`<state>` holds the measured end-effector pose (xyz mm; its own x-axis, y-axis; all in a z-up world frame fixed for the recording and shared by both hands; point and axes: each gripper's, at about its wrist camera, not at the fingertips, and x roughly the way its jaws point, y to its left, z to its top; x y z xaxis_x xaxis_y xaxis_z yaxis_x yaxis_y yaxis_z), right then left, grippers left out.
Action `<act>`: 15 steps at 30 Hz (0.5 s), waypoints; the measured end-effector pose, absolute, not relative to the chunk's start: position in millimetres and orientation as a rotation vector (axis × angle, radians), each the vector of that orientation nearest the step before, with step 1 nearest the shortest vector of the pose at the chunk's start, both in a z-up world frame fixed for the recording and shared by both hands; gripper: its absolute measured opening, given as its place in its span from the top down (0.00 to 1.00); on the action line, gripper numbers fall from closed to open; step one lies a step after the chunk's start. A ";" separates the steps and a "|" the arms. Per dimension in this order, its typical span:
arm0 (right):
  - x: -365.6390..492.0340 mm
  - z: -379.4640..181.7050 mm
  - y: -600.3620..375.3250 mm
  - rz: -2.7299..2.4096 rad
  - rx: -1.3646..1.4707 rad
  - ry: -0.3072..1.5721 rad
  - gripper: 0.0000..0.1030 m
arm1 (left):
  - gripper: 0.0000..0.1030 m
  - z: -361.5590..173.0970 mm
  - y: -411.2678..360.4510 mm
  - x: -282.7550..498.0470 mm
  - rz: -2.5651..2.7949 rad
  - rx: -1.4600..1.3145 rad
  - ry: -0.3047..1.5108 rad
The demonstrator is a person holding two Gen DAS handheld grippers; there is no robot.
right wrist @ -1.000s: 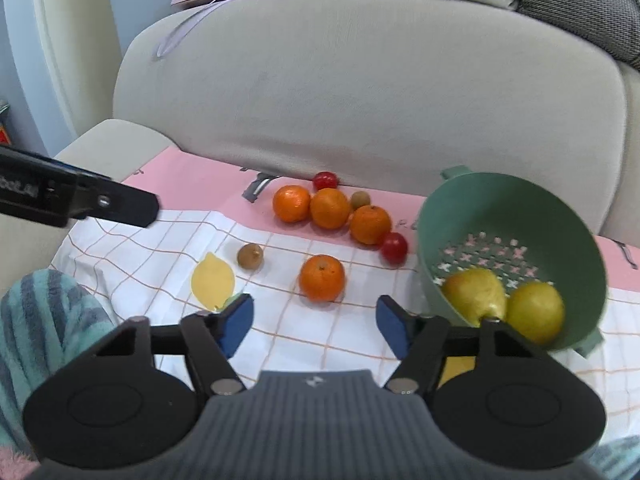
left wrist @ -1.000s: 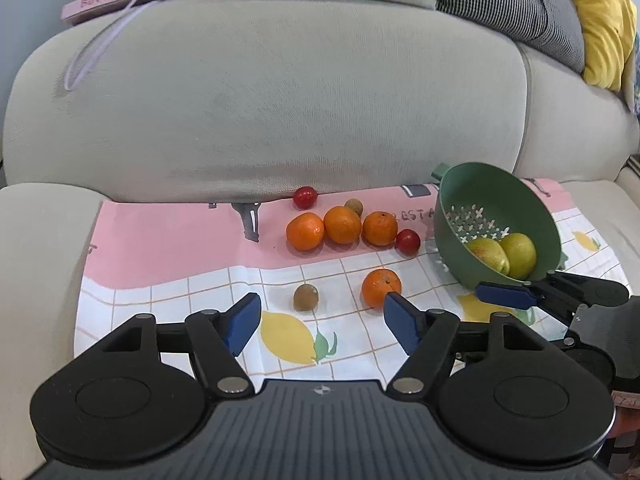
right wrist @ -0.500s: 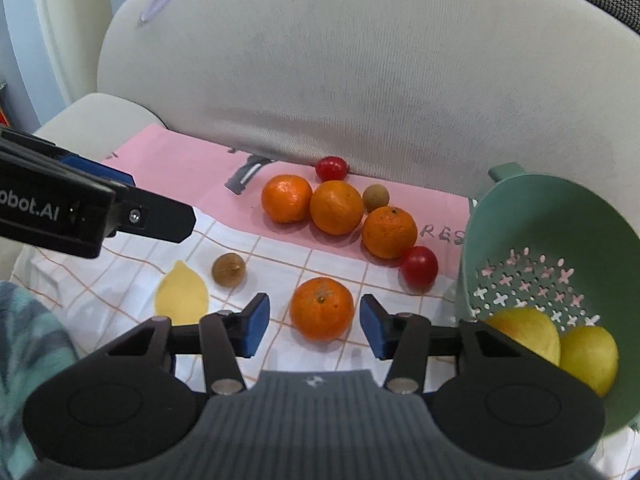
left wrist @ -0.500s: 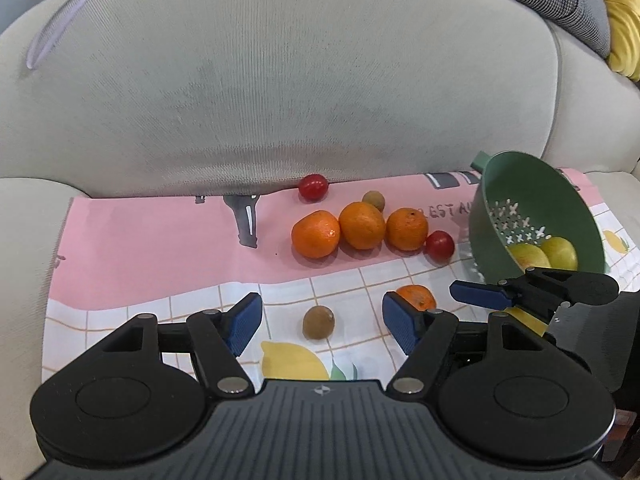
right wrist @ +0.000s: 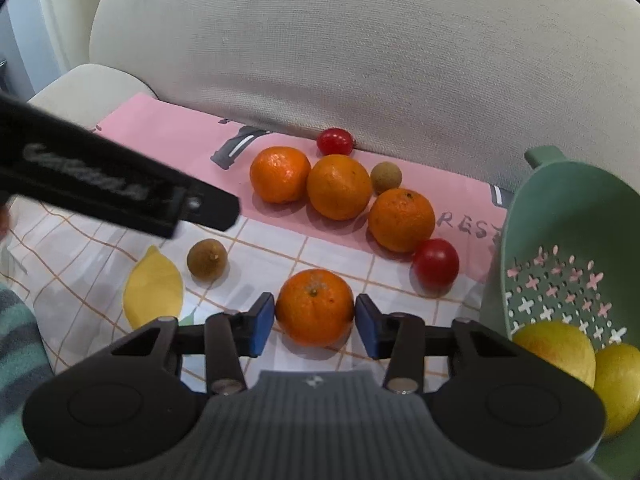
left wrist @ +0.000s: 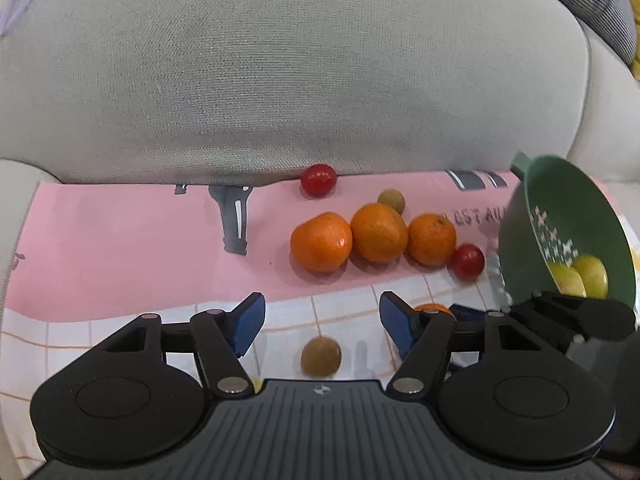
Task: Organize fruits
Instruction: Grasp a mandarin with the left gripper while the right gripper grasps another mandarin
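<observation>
A lone orange [right wrist: 315, 306] lies on the checked part of the cloth. My right gripper [right wrist: 315, 320] has it between its blue pads; the jaws are closing and both pads touch its sides. My left gripper [left wrist: 321, 322] hangs low over the cloth with its jaws wide and closing slightly. A small brown fruit [left wrist: 321, 357] lies between its fingers, touched by neither pad. The tilted green colander [right wrist: 568, 216] at the right holds two yellow-green fruits [right wrist: 556, 352]. In the left wrist view the lone orange [left wrist: 432, 307] is mostly hidden behind a finger.
Three oranges [right wrist: 338, 186] sit in a row on the pink cloth [right wrist: 160, 132], with two red cherry tomatoes [right wrist: 436, 266] and another small brown fruit [right wrist: 386, 176] beside them. The sofa backrest [right wrist: 360, 60] rises right behind. A striped sleeve [right wrist: 16, 344] shows at the left.
Both grippers have come down and forward toward the fruit. The right jaws have narrowed from wide apart onto the lone orange. The left gripper now straddles the small brown fruit.
</observation>
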<state>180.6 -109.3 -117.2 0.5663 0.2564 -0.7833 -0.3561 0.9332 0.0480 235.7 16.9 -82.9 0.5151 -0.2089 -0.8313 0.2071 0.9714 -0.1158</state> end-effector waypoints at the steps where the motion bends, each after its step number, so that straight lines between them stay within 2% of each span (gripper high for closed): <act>1: 182.0 -116.9 -108.2 0.366 -0.128 0.892 0.60 | 0.25 -85.0 17.2 239.2 -0.244 -0.013 0.996; 6: 194.9 -116.3 -102.6 0.386 -0.143 0.876 0.59 | 0.31 -93.9 15.9 256.8 -0.235 -0.039 1.000; 15: 199.2 -117.7 -99.8 0.404 -0.120 0.956 0.58 | 0.41 -106.9 14.9 278.2 -0.282 -0.126 1.021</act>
